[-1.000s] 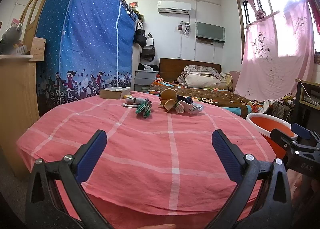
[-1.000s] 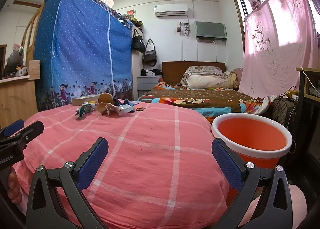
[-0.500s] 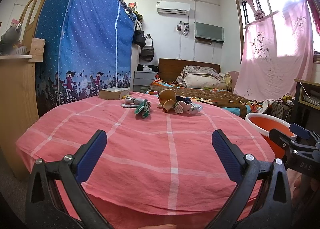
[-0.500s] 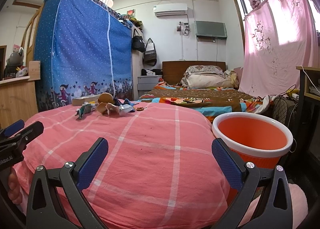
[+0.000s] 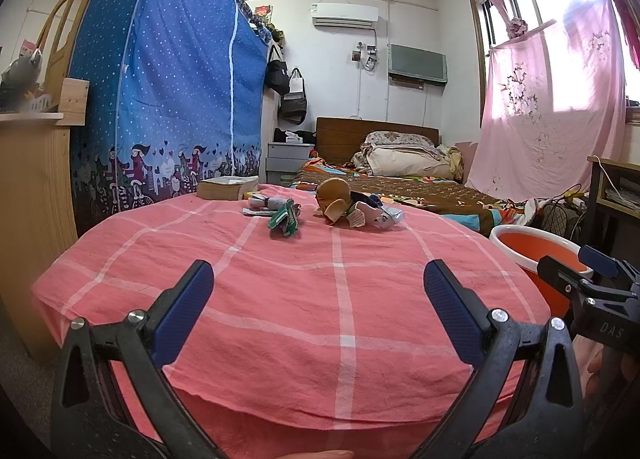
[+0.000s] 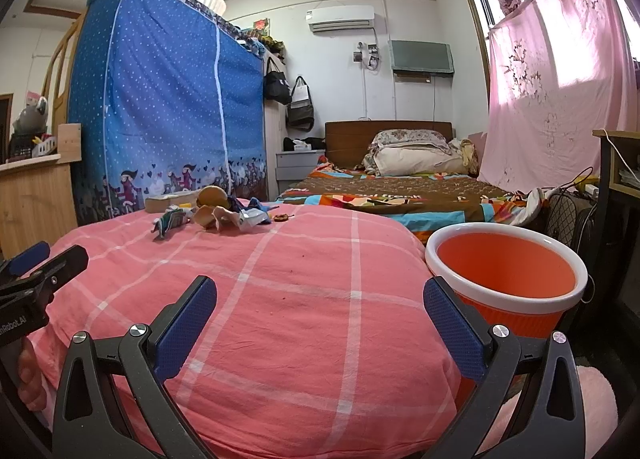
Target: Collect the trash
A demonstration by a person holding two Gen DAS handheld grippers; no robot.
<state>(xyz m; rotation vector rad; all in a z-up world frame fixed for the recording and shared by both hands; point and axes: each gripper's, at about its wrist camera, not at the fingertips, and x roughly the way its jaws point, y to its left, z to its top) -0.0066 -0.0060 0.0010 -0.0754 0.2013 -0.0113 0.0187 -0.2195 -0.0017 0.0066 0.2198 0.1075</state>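
One orange bucket (image 6: 505, 279), two empty grippers, fingers apart

A heap of trash (image 5: 344, 209) is found at the far side of the table (image 5: 312, 299), a book (image 5: 226, 187) left of it, perhaps touching. A bucket (image 6: 506, 279) is set beside the table's right edge.

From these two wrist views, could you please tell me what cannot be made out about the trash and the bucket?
- Trash pile: far across the pink cloth in both views, pieces overlap; count and kinds unclear.
- Orange bucket: right wrist view shows only the upper inside wall; the near rim hides its bottom.
- Same bucket, left wrist view: the right gripper covers part.
- Book: cover unreadable, too small.
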